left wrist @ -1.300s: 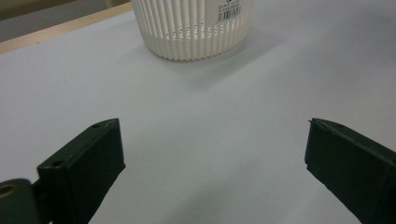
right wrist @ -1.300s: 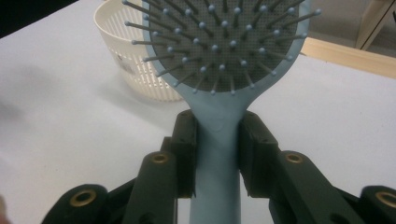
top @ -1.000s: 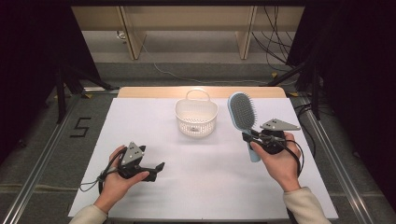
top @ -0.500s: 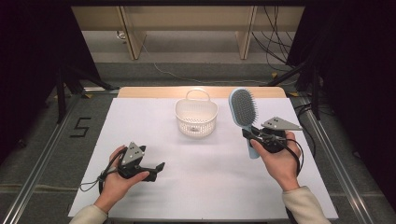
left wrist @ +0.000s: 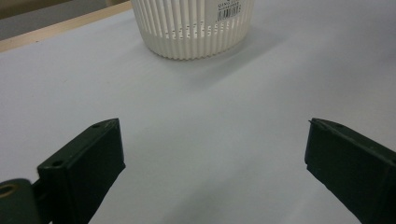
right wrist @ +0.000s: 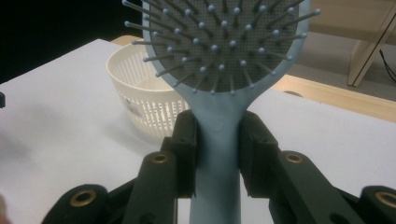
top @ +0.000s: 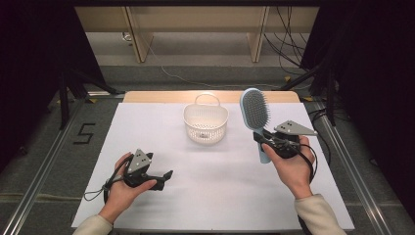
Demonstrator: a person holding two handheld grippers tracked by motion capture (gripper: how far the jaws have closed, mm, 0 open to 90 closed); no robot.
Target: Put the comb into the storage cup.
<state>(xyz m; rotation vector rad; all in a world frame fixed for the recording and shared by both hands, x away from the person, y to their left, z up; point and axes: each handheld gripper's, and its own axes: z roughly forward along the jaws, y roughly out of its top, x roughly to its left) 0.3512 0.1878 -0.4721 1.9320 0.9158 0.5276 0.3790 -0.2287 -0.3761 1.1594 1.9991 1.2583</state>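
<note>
**Brush held just right of the basket, head up and away**

The tabletop (top: 215, 196) is a white sheet, and the basket (top: 206, 124) stands on it toward the far edge, near the middle. Everything else is placed here by that basket.

The brush (top: 256, 113) is to the basket's right, close beside it but not touching. Its long axis runs from the person outward: the handle end points back toward the person and the bristled head lies at the far end, about level with the basket's rim. In the right gripper view the head tilts up, with the bristles facing the camera, and the basket sits lower and to the left behind it. So the basket lies to the left of the jaws and a little beyond them. A short sideways carry with the head leading looks like the coming move.

The right gripper (top: 268, 140) is clamped on the brush at the neck, where the handle meets the head; its two jaws press the pale blue handle from both sides. It is much the nearer of the two to the basket.

The left gripper (top: 166, 175) rests low on the tabletop, on the person's side of the basket and to its left, well apart from it. Its jaws stand wide apart with nothing between them, pointing roughly at the basket's ribbed wall.
</note>
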